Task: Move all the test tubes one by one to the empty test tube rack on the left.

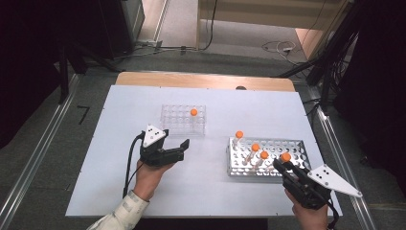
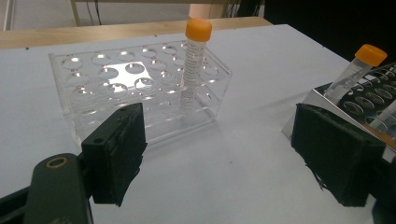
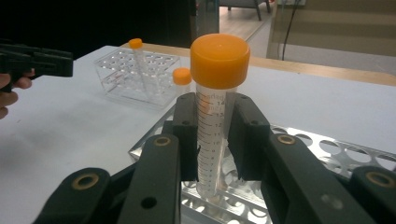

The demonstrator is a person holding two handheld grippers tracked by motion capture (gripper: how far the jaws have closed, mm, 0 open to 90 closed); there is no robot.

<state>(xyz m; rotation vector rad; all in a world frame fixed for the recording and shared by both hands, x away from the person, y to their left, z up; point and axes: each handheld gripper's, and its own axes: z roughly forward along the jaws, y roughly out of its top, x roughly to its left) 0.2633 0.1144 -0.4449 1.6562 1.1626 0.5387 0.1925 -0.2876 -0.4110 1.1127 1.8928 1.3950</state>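
Upright between the two black jaws of the right gripper (image 3: 216, 140), a clear graduated tube (image 3: 212, 140) with an orange screw cap stands at the near right corner of a perforated metal rack (image 1: 294, 143); the pads press its wall on both sides, printed scale marks showing between them. Its lower end is lost among the rack's holes in the right gripper view, and the high view leaves little more than the cap in sight ahead of the gripper. Three more orange-capped tubes (image 1: 254, 149) lean in the same rack, their bodies pale and hard to trace from above. Farther left, a clear plastic rack (image 2: 93, 88) holds one upright capped tube (image 2: 192, 70). Just in front of it the left gripper (image 2: 219, 154) hovers over the white tabletop (image 1: 201, 182), jaws spread wide and empty, the right-hand pad cut off by the frame's edge.
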